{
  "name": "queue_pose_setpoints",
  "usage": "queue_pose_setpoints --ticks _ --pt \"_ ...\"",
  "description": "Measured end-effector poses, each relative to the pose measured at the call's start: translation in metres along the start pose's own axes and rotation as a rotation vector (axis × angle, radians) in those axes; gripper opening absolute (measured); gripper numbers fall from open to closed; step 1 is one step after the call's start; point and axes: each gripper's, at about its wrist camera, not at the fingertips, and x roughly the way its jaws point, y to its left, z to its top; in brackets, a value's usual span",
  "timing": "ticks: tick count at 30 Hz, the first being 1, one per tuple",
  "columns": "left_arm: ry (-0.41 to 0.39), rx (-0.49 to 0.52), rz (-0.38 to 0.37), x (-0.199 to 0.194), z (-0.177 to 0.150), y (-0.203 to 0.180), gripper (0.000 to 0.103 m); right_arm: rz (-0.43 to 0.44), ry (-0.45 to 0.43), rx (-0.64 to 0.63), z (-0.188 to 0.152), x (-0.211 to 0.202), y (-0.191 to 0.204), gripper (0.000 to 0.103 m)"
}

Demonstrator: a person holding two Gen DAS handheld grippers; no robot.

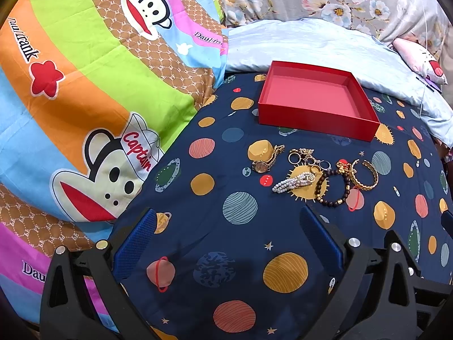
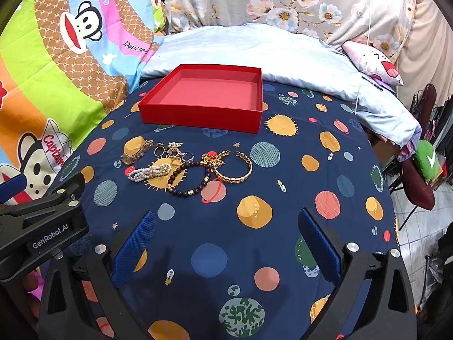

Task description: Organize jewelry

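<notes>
An empty red box [image 1: 317, 113] [image 2: 203, 113] sits on the navy planet-print bedsheet [image 1: 215, 175]. In front of it lies a cluster of jewelry: a gold watch [image 1: 264, 162] [image 2: 136, 151], several rings [image 1: 305, 157] [image 2: 172, 151], a pearl bracelet [image 1: 291, 181] [image 2: 150, 172], a dark bead bracelet [image 1: 332, 187] [image 2: 188, 178], a gold chain [image 2: 215, 158] and a gold bangle [image 1: 365, 174] [image 2: 235, 168]. My left gripper [image 1: 228, 222] is open, short of the jewelry. My right gripper [image 2: 226, 223] is open too, with nothing between its fingers.
A colourful cartoon-monkey quilt [image 1: 85, 85] is bunched at the left. A pale blue pillow [image 1: 311, 45] lies behind the box, with floral fabric [image 2: 283, 2] beyond. The left gripper's black body [image 2: 42, 212] shows at the right view's left edge. The bed edge and tiled floor [image 2: 410, 221] are at right.
</notes>
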Motion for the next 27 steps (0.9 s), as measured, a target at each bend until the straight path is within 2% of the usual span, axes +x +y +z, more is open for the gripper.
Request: queue_pose_setpoints --ticks 27 --pt "0.005 0.005 0.003 -0.0012 -0.0019 -0.0003 0.098 -0.001 0.000 0.000 -0.0007 0.0000 0.0012 0.098"
